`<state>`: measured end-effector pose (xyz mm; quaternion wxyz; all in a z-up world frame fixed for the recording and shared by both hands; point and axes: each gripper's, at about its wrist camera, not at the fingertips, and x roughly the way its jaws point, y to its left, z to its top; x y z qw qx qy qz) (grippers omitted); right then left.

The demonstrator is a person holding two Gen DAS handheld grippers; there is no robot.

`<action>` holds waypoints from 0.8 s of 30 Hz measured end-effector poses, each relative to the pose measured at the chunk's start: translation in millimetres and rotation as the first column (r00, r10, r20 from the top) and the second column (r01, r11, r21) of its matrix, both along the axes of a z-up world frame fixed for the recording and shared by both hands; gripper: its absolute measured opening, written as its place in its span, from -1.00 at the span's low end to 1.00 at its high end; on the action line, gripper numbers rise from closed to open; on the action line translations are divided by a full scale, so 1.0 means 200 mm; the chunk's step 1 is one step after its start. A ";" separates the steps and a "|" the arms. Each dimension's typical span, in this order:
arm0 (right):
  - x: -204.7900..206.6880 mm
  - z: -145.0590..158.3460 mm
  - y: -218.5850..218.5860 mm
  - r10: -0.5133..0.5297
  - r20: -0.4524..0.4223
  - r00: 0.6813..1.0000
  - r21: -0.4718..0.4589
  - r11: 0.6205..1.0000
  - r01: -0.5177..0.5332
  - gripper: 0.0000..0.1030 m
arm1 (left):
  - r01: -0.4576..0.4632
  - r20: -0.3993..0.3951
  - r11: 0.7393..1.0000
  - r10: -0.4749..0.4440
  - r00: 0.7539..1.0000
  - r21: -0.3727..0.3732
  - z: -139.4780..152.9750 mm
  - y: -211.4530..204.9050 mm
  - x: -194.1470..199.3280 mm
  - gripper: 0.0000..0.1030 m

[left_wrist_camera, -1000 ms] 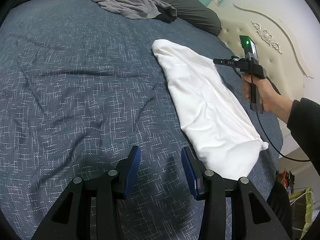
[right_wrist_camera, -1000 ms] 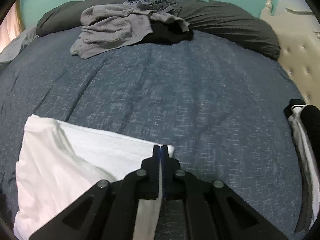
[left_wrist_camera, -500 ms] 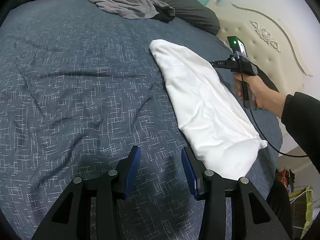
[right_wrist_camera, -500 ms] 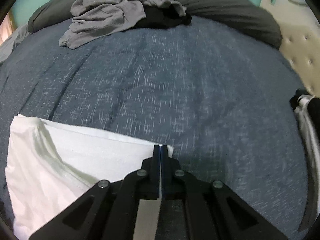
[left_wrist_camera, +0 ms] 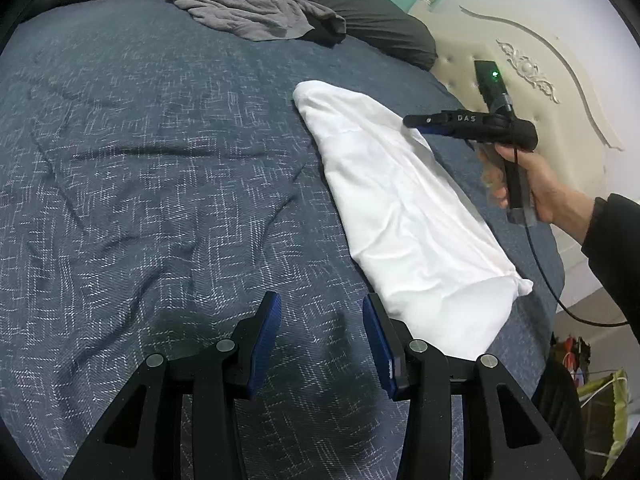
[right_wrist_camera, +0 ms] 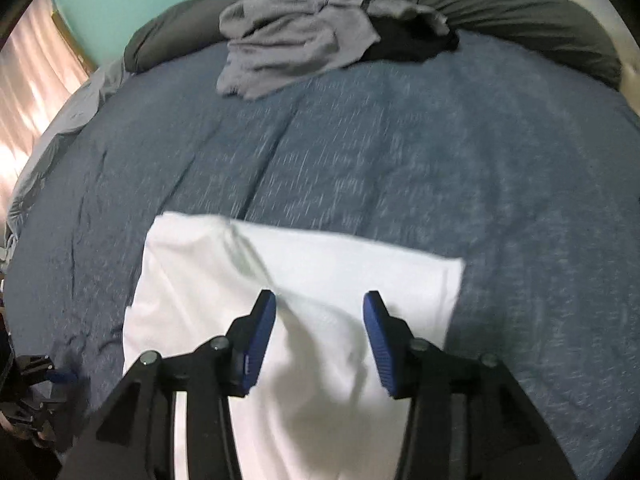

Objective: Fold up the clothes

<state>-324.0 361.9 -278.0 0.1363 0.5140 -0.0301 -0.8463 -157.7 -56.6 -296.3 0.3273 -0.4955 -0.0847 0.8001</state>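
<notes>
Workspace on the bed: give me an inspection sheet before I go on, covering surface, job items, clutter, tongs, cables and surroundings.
Surface: blue bedspread, lightly creased.
Job's things: white garment folded into a long strip, lying flat near the bed's edge; grey clothes pile unfolded at the far side, with a black item partly beneath it.
Clutter: nothing seen on the open bedspread.
Tongs: left tongs open over bare bedspread, gripping nothing; right tongs have just been opening, pads clear of the white garment below.
Cables: black cable hangs from the right handle off the bedside.
Surroundings: cream headboard, dark bolster, teal wall.
</notes>
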 end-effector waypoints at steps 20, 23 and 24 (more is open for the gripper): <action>-0.05 0.00 0.17 -0.185 0.038 0.982 -0.150 0.970 0.189 -0.46 | 0.005 0.001 1.000 -0.005 1.000 0.003 0.01 0.00 -0.01 -0.10; 0.02 0.03 0.19 -0.170 0.049 0.984 -0.156 0.972 0.176 -0.46 | 0.012 -0.004 1.000 -0.012 1.000 0.007 0.02 0.02 0.00 -0.10; 0.04 0.03 0.19 -0.157 0.057 0.986 -0.148 0.975 0.164 -0.46 | 0.016 -0.006 1.000 -0.016 1.000 0.008 0.03 0.03 0.00 -0.10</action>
